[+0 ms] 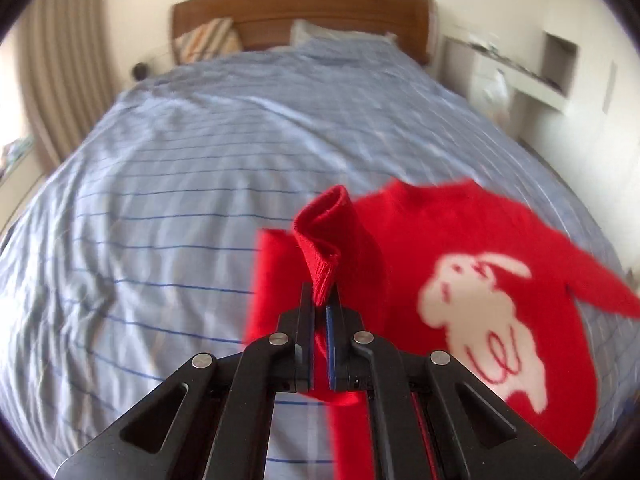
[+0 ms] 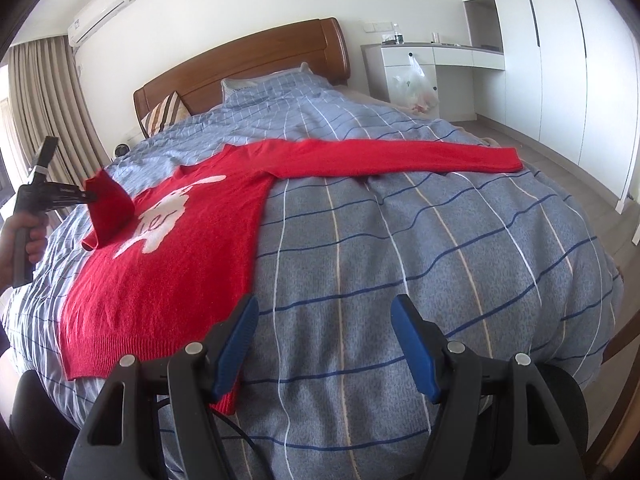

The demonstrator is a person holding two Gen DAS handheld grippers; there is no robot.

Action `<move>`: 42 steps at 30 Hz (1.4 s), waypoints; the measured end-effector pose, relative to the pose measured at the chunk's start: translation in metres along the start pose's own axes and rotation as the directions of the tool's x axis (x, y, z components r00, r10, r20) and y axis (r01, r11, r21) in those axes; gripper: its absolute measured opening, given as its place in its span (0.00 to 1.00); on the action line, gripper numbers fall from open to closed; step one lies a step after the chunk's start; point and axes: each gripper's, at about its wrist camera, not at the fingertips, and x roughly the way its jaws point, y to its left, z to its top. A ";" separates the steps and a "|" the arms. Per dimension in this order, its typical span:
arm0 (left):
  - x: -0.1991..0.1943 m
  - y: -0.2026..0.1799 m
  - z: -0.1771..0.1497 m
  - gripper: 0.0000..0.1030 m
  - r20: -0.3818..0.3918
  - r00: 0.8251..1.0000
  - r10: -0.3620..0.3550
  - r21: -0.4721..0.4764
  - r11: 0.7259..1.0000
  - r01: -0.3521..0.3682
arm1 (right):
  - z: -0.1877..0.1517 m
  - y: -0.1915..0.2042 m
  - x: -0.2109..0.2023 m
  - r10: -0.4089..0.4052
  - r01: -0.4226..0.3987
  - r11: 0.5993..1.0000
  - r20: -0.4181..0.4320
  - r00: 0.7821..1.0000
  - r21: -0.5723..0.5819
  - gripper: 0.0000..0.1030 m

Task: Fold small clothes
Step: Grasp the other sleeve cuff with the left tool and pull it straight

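Nearest me, my right gripper [image 2: 322,344] hangs spread and empty over the duvet [image 2: 440,248], just beside the hem of the red sweater [image 2: 168,272]. The sweater lies flat on the duvet, rabbit print up. My left gripper [image 1: 322,312] pinches the cuff of one sleeve [image 1: 324,240], lifted over the sweater's body. The risk, I judge: only the ribbed edge is pinched (a thin bite), so a quick pull could slip it free or drag the body askew. Farther off, the other sleeve [image 2: 400,156] stretches straight out from the sweater toward the wardrobe side; only the right view shows it whole, plus the hand [image 2: 24,236] gripping the left handle.
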 end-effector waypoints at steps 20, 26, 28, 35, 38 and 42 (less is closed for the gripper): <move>0.038 0.208 -0.092 0.02 -0.285 0.848 0.446 -0.408 0.744 -0.528 | -0.005 0.008 0.008 -0.010 0.009 1.000 -0.027 1.000 -0.028 0.66; 0.047 0.213 -0.110 0.02 -0.304 0.842 0.446 -0.404 0.740 -0.538 | -0.006 0.009 0.010 -0.019 0.017 0.999 -0.035 0.999 -0.032 0.66; 0.050 0.211 -0.111 0.02 -0.306 0.837 0.454 -0.378 0.749 -0.544 | -0.006 0.008 0.011 -0.020 0.019 0.999 -0.039 0.999 -0.031 0.66; 0.057 0.212 -0.115 0.03 -0.290 0.840 0.458 -0.349 0.767 -0.539 | -0.008 0.013 0.015 -0.025 0.023 0.999 -0.047 0.999 -0.045 0.66; 0.058 0.206 -0.116 0.04 -0.271 0.831 0.487 -0.305 0.775 -0.553 | -0.008 0.015 0.016 -0.022 0.020 0.998 -0.049 0.999 -0.055 0.66; 0.047 0.206 -0.119 0.16 -0.233 0.836 0.496 -0.330 0.769 -0.548 | -0.008 0.017 0.017 -0.019 0.016 0.998 -0.050 0.999 -0.057 0.66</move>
